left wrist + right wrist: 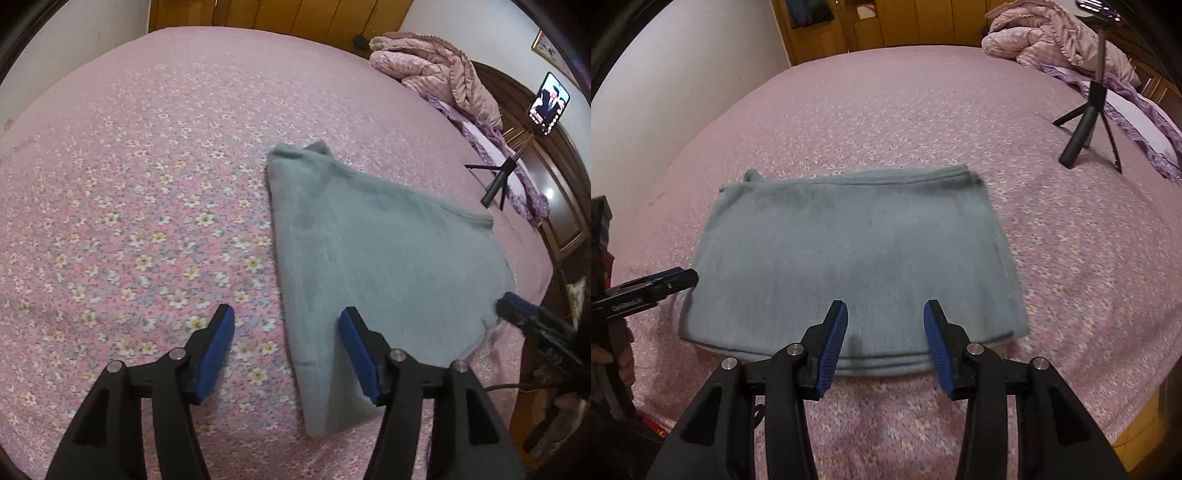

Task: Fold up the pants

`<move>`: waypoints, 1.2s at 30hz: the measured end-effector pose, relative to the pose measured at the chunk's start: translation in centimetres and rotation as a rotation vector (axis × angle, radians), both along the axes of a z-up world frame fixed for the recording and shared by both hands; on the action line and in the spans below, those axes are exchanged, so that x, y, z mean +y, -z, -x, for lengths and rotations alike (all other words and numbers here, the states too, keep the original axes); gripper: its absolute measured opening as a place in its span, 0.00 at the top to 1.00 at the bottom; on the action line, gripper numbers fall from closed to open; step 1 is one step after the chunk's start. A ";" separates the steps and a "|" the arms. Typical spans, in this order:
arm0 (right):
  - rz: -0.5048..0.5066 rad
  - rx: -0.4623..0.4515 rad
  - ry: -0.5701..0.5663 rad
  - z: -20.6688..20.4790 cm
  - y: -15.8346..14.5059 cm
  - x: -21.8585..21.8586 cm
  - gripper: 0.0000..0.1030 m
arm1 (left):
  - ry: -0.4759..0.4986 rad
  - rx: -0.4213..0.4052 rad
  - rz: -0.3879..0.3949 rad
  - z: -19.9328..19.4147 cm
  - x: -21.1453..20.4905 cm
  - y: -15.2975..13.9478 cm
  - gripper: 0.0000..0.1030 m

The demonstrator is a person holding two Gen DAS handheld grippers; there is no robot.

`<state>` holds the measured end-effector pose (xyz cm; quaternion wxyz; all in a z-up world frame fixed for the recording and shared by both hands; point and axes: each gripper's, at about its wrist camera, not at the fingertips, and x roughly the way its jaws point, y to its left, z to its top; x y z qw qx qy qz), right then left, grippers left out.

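1. Left wrist view: your left hand-held gripper is spread wide and holds nothing. One pad hangs over the bare bed, the other over the near left corner of the pants. The pants lie folded on the bed, right of centre in this view. The right hand-held gripper shows only a tip, just beside their right edge.
2. Same view, direction: the folded left edge runs from the near corner away to the far corner, where a small flap sticks up.
3. Right wrist view: your right hand-held gripper is partly open and empty, over the near stacked edge of the pants. The left hand-held gripper's tip sits just beside their left edge.
4. Same view, axis: the long side runs left to right. The seamed band lies along the far side, the layered folds nearest you.
5. Judgement: folding looks close to finished. If you fold again, pinch all layers at both near corners, lift evenly, and lay the edge flush on the far band.
6. Risk: a pinch catching only the top layer would peel the stack apart.
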<state>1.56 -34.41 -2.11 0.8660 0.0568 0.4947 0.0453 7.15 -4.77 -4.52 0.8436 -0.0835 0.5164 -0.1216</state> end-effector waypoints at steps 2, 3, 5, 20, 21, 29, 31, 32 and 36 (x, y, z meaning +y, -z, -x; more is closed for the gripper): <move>0.012 0.029 0.007 -0.6 1.0 0.1 0.57 | 0.014 0.003 0.005 -0.1 -0.5 -0.1 0.37; 0.011 0.041 0.010 -0.7 1.5 0.1 0.57 | 0.019 0.004 0.001 -0.2 -1.0 -0.2 0.37; 0.008 0.041 0.011 -0.7 2.1 0.1 0.57 | 0.044 0.007 -0.015 -0.2 -2.0 -0.2 0.37; -0.043 0.000 0.022 -0.4 2.4 -0.3 0.54 | 0.096 0.001 -0.053 0.0 -4.4 0.5 0.25; -0.046 -0.001 0.023 -0.3 2.4 -0.3 0.53 | 0.101 -0.002 -0.057 0.1 -4.5 0.5 0.24; -0.057 -0.002 0.020 -0.4 2.3 0.1 0.42 | 0.123 -0.026 -0.062 0.4 -5.3 0.7 0.18; -0.043 0.004 0.009 -0.6 2.4 0.7 0.36 | 0.134 -0.034 -0.070 0.6 -5.5 0.7 0.16; -0.030 0.006 0.001 -0.7 2.3 0.9 0.36 | 0.140 -0.035 -0.080 0.6 -5.7 0.6 0.16; 0.010 0.004 -0.006 -0.5 2.2 1.5 0.35 | 0.122 -0.030 -0.061 0.9 -5.3 0.2 0.18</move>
